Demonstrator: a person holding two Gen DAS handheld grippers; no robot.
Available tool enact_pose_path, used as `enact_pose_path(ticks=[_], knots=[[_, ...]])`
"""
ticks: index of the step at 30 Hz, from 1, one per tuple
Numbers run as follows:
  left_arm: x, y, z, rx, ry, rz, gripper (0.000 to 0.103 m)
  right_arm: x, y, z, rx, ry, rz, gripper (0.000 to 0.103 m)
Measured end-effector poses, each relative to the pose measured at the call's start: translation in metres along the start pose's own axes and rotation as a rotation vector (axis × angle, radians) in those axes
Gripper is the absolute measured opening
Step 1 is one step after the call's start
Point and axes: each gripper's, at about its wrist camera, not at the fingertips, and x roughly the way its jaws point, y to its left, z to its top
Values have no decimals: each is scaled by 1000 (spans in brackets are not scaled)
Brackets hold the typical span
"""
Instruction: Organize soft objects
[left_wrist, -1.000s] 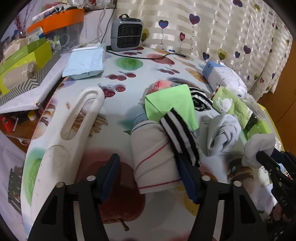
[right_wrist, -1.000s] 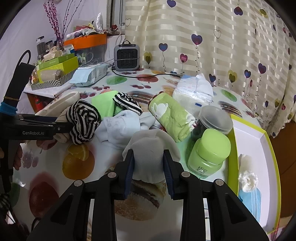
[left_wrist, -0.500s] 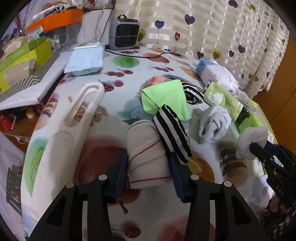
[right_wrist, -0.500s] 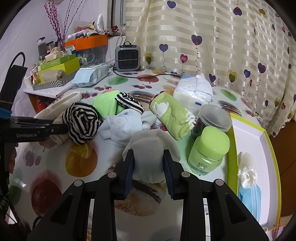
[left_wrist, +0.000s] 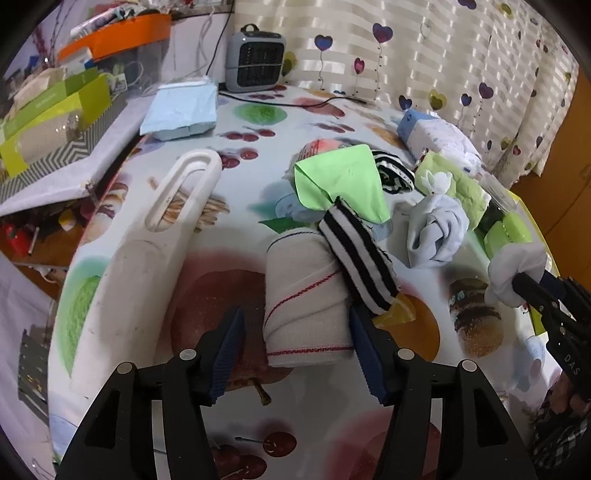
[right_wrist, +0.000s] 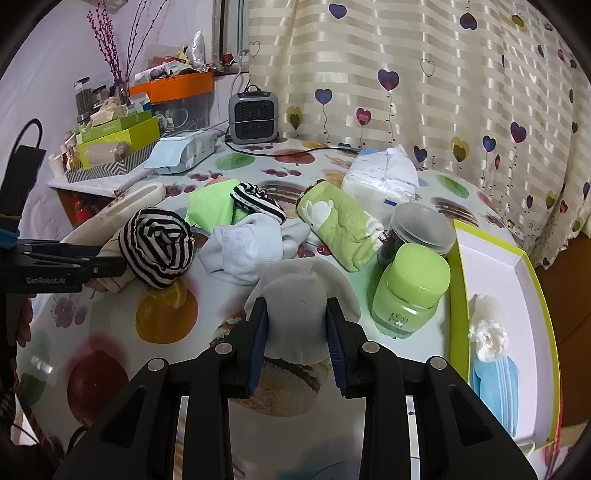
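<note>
Jaws of the left gripper (left_wrist: 297, 354) are spread around a cream roll (left_wrist: 303, 295); a white sock (right_wrist: 297, 321) is clamped by the right gripper (right_wrist: 297, 341).

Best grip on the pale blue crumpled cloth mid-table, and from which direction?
Take the pale blue cloth at its raised bunched middle, coming from above with fingers spanning its narrow width. It lies loose and crumpled on the tablecloth, so the folds give something to pinch. Coming low from the side looks worse: the green towel roll and striped sock crowd it.
</note>
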Motion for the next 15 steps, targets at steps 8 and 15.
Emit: enact_pose_path(ticks=[8, 15], knots=[[15, -3, 3, 3, 18, 9, 57, 0, -2, -3, 9, 13, 8, 32], [9, -7, 0, 12, 2, 23, 45, 0, -3, -3, 16, 12, 10, 32]])
